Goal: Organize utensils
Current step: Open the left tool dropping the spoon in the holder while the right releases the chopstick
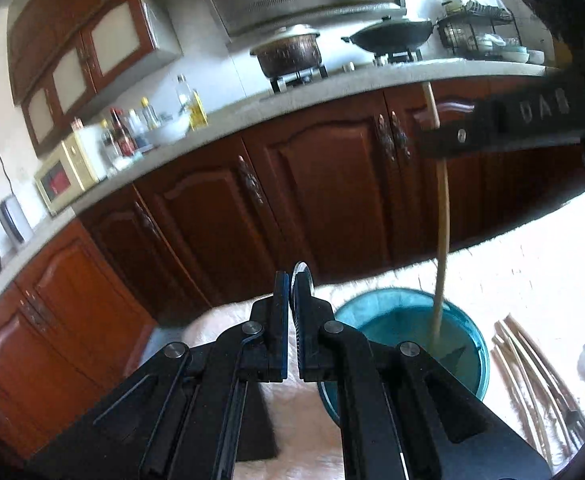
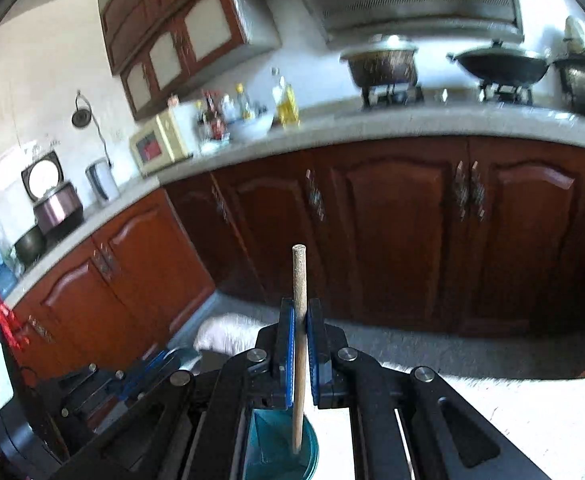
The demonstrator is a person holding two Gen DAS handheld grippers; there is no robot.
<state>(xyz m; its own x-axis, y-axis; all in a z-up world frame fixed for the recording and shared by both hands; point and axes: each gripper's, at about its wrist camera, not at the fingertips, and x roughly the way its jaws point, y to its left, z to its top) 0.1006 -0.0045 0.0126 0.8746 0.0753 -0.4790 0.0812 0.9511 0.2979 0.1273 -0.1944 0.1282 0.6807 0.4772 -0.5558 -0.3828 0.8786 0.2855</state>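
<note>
Your right tool [image 2: 300, 320] is clamped on a single wooden chopstick [image 2: 299, 344], pads pressing it from both sides. The stick stands near upright at frame centre, top end above the fingertips, lower end down inside the teal cup [image 2: 312, 446] at bottom centre. In the left wrist view the same stick runs from the right tool [image 1: 444, 144] at upper right down into the cup [image 1: 472, 344] at lower right; whether the tip touches the cup bottom, I can't tell.

Your left tool [image 1: 291, 288] is closed on a thin round-edged metal piece [image 1: 306, 276] that sticks up just past the right pad; too little shows to say what utensil it is. It sits just left of the cup, at centre frame.

Loose chopsticks [image 1: 528, 364] lie in a fanned bundle at lower right, on the white cloth [image 1: 532, 264] covering the desk, near the cup but apart from it.

Background: brown cabinets [image 2: 400, 236], a pot [image 1: 288, 54] and wok [image 1: 390, 36] along the top of the frame.
</note>
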